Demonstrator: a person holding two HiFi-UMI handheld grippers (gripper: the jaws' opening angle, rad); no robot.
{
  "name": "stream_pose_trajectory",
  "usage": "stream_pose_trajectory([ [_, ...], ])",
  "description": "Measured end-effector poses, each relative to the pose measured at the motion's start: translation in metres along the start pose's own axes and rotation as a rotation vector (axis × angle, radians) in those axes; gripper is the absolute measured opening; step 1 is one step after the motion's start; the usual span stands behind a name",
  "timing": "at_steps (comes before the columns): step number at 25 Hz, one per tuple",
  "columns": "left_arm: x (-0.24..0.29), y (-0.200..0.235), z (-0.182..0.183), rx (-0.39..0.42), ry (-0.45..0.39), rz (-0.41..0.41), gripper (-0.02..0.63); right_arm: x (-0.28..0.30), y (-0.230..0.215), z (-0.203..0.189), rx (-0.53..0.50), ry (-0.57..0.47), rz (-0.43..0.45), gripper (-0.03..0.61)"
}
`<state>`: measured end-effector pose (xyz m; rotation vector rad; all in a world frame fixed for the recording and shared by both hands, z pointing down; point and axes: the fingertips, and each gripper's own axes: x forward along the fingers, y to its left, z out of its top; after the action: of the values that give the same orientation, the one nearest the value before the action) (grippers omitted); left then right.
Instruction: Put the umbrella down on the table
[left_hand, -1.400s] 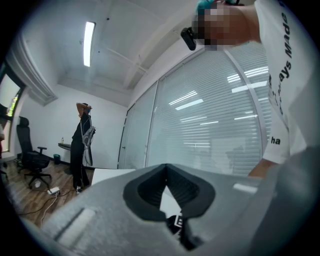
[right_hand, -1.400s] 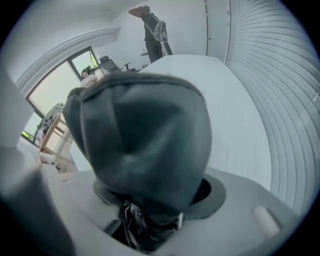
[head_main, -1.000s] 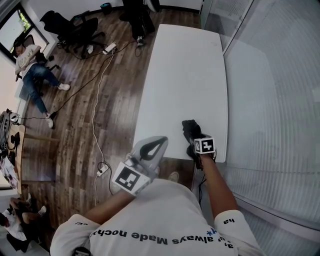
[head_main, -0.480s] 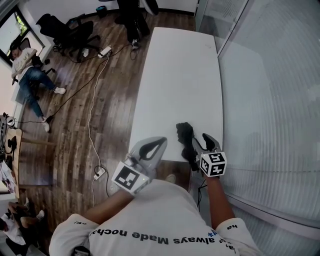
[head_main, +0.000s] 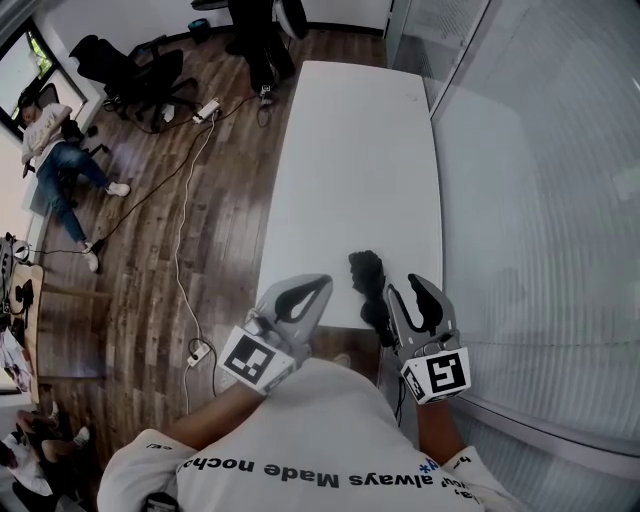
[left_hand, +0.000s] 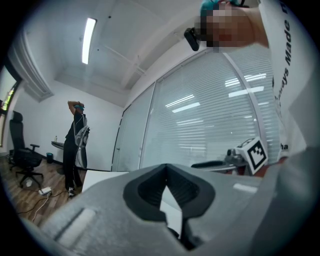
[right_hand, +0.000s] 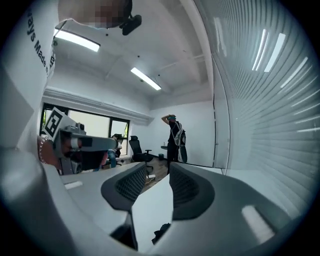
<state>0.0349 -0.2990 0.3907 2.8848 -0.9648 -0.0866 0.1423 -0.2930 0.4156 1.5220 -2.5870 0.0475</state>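
Observation:
A folded black umbrella (head_main: 366, 281) lies on the near right end of the long white table (head_main: 350, 150), with nothing touching it. My right gripper (head_main: 405, 288) is held just to its right and above it. Its jaws have just been closing, and a gap with nothing in it remains between them. The right gripper view looks along the right gripper (right_hand: 157, 172) down the table (right_hand: 145, 210), with a bit of the umbrella (right_hand: 161, 232) showing low between the jaws. My left gripper (head_main: 322, 283) hovers at the table's near left corner. The left gripper (left_hand: 166, 167) has its tips together and holds nothing.
A glass wall with blinds (head_main: 540, 200) runs along the table's right side. Cables and a power strip (head_main: 198, 346) lie on the wooden floor to the left. Office chairs (head_main: 130, 65) and a seated person (head_main: 55, 150) are at far left. A person stands beyond the table's far end (right_hand: 175, 137).
My right gripper has risen away from the umbrella and drawn back toward me, its jaws narrower than before. The umbrella stays on the table. The left gripper has not moved.

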Motion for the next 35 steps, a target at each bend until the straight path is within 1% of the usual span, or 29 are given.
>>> stream_pose_trajectory([
  [5,0.003,0.0,0.005,-0.001,-0.027,0.01,0.003,-0.021,0.01,0.023,0.036,-0.078,0.027,0.129],
  [11,0.004,0.004,0.009,-0.004,-0.027,0.016,0.003,-0.025,0.019,0.042,0.021,-0.119,0.045,0.087],
  [15,0.005,0.003,0.009,0.009,-0.031,0.009,0.003,-0.025,0.025,0.046,0.024,-0.125,0.064,0.081],
  [18,0.007,0.002,0.009,0.003,-0.033,0.011,0.003,-0.024,0.025,0.046,0.027,-0.126,0.071,0.081],
  [35,0.001,-0.005,0.007,-0.012,-0.036,0.017,0.003,-0.032,0.025,0.042,0.037,-0.122,0.053,0.081],
])
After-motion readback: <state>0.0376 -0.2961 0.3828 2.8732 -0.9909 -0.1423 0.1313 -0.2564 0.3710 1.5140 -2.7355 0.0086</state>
